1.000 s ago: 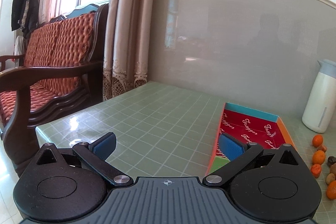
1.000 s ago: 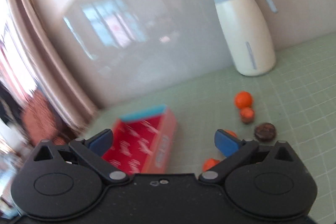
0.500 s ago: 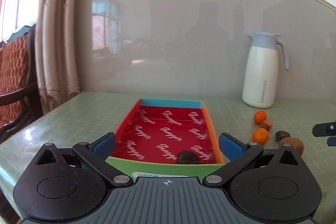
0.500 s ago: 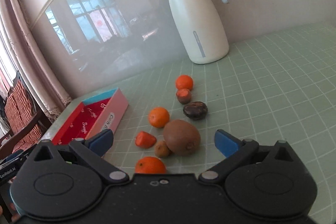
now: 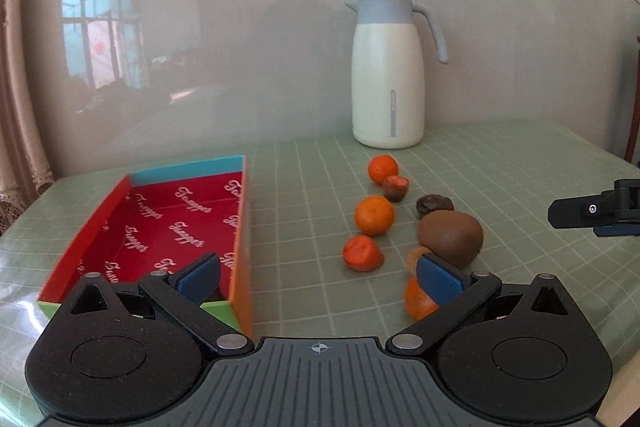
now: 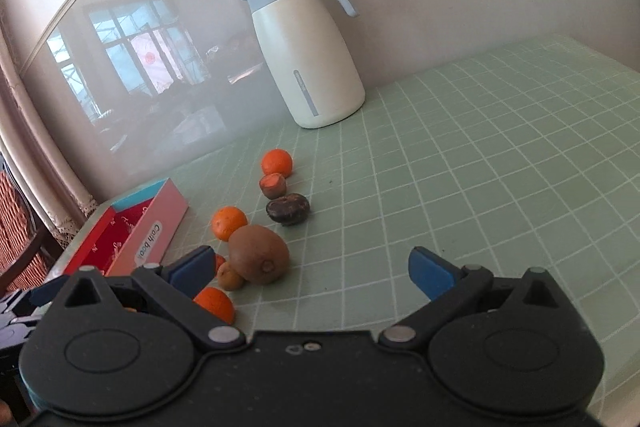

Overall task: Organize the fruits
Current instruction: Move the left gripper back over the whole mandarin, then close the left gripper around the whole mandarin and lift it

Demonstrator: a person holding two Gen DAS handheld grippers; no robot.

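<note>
Kiwi (image 6: pixel 259 259) just ahead-left of the spread, empty right tool (image 6: pixel 310 269)

I see a pale green tablecloth with a white grid pattern (image 5: pixel 500 163). The shallow cardboard box (image 5: pixel 168 223) is red inside with white script lettering, its far wall turquoise, its near wall green, its right wall orange. At two o'clock from it stands a cream jug with a grey-blue lid and handle (image 5: pixel 388 71). The round tangerines (image 5: pixel 374 215) are bright orange, the oval kiwi (image 5: pixel 450 237) dull brown, and the small wrinkled fruit (image 5: pixel 434 205) dark brown. My grippers are black with blue pads (image 6: pixel 430 273).
</note>
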